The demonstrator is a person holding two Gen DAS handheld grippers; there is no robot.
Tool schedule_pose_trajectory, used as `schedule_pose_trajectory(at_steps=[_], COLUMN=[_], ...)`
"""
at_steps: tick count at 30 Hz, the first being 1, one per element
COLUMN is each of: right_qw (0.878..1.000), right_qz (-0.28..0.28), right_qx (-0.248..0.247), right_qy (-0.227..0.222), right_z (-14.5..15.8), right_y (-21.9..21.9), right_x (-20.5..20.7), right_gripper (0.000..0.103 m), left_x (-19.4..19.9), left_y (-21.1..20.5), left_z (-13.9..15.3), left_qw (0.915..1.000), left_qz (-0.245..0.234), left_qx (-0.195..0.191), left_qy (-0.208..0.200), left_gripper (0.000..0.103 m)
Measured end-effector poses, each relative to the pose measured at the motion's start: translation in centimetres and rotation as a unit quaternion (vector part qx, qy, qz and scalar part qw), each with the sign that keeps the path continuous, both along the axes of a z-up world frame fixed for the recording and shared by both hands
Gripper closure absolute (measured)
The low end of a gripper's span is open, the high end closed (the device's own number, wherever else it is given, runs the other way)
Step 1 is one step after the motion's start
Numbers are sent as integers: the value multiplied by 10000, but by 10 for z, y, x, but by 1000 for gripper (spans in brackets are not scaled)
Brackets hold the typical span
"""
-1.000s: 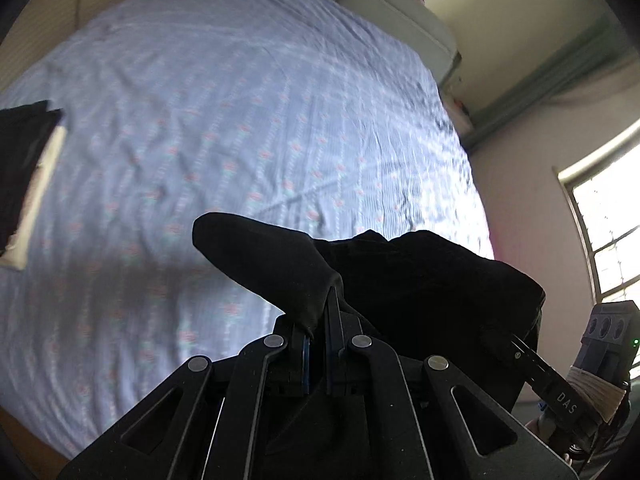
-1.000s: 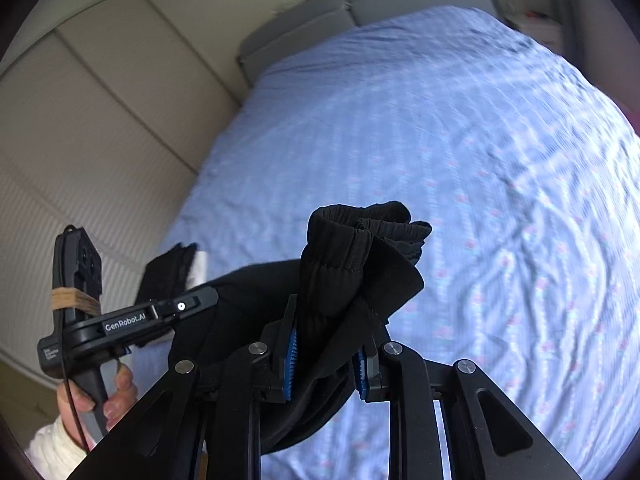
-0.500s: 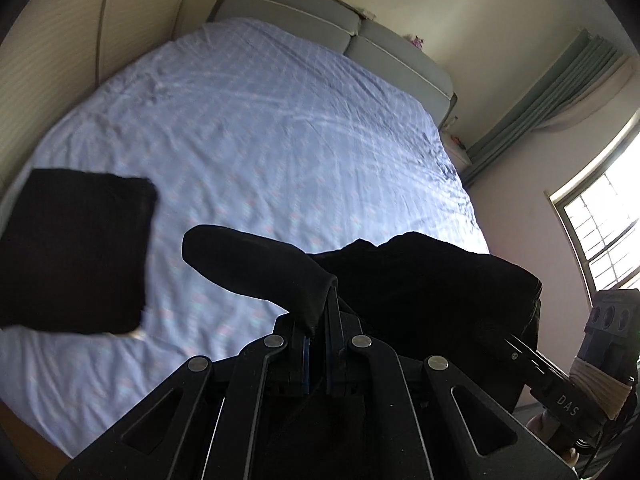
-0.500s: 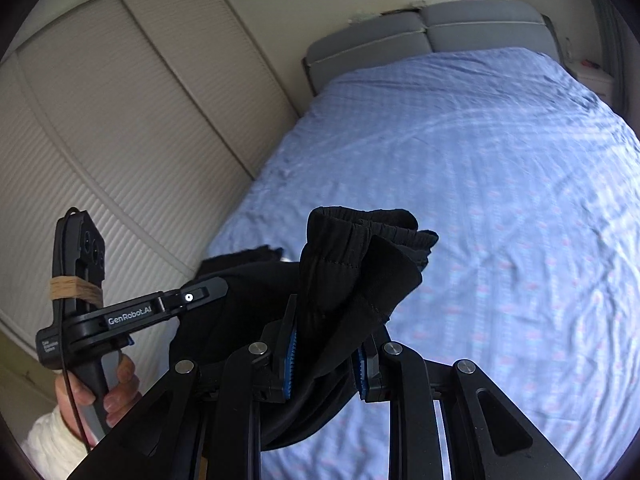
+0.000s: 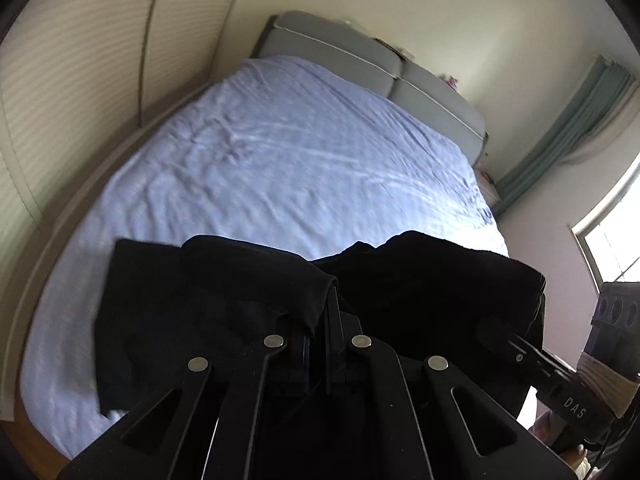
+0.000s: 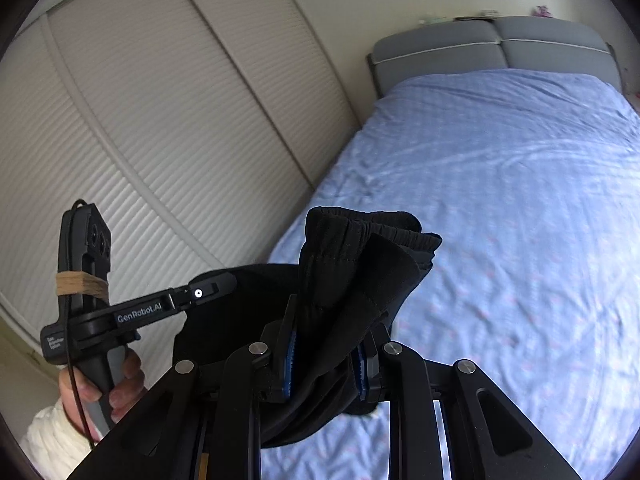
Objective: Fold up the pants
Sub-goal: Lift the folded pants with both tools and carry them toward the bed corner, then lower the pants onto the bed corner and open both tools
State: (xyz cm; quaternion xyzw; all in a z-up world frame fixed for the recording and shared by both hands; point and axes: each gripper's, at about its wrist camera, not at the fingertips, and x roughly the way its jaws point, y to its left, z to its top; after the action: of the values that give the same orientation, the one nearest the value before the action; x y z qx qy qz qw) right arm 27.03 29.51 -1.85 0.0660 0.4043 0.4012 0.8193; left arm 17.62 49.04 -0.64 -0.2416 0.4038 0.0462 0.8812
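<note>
Right wrist view: black pants [image 6: 360, 280] bunched up, waistband gripped in the right gripper [image 6: 324, 364].
Left gripper [image 5: 320, 332] pinched thin fabric too; pants hung over the bed's [image 5: 280, 168] 6 o'clock edge.

Each tool is built of matte black plastic: two broad angled arms with triangular cut-outs, joined by round silver rivets. The left tool [image 5: 320, 320] has four such rivets in a shallow arc, and its thin fingers are dark throughout. The right tool [image 6: 326, 354] carries bright blue ribbed pads [image 6: 289, 360] on the inner faces of its fingers. From the right wrist view, the left tool's side bears white "GenRobot.AI" lettering, a small silver screw and a small white label (too small to read). A tan band wraps its upright black module, and a thin black cable trails down. The left hand [image 6: 100, 392] emerges from a white knitted sleeve [image 6: 52, 436].
</note>
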Motion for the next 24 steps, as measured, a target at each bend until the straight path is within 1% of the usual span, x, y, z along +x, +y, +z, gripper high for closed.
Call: schedule_pose_trajectory(at_steps=[1, 3, 6, 7, 10, 13, 15, 18, 19, 22, 23, 24], right_qw=[10000, 9997, 9991, 9988, 9981, 9971, 9950, 9891, 9858, 9753, 9711, 9683], right_qz=[51, 124, 220, 264, 330, 346, 324, 165, 84, -111, -163, -188], right_qx=[-67, -116, -222, -251, -379, -594, -736, -894, -948, -895, -897, -937], right_qy=[49, 171, 287, 318, 361, 340, 588, 1160, 1383, 2015, 2207, 2308], right_z=[-3, -9, -22, -27, -40, -60, -78, -117, -131, -160, -170, -177], right_y=[19, 41, 81, 94, 123, 142, 149, 147, 144, 134, 130, 128], right_x=[5, 12, 26, 24, 27, 36, 37, 37, 37, 33, 31, 29], right_gripper=[80, 80, 80, 80, 80, 80, 80, 80, 80, 80, 80, 80], left_x=[2, 8, 23, 30, 45, 56, 57, 50, 44, 32, 29, 27], left_y=[14, 35, 77, 88, 113, 132, 140, 148, 151, 155, 155, 155], left_z=[-1, -6, -23, -29, -46, -73, -96, -128, -143, -168, -172, -176], left_qw=[10000, 9999, 9995, 9992, 9980, 9955, 9926, 9877, 9856, 9818, 9809, 9799], left_qz=[35, 60, 84, 80, 23, -55, -94, -102, -78, -66, -72, -83], left_qx=[23, 87, 182, 243, 437, 565, 541, 483, 431, 293, 283, 277], left_qy=[14, 71, 243, 299, 455, 758, 1085, 1482, 1633, 1874, 1925, 1975], left_gripper=[97, 97, 97, 97, 97, 97, 97, 97, 96, 96, 96, 96])
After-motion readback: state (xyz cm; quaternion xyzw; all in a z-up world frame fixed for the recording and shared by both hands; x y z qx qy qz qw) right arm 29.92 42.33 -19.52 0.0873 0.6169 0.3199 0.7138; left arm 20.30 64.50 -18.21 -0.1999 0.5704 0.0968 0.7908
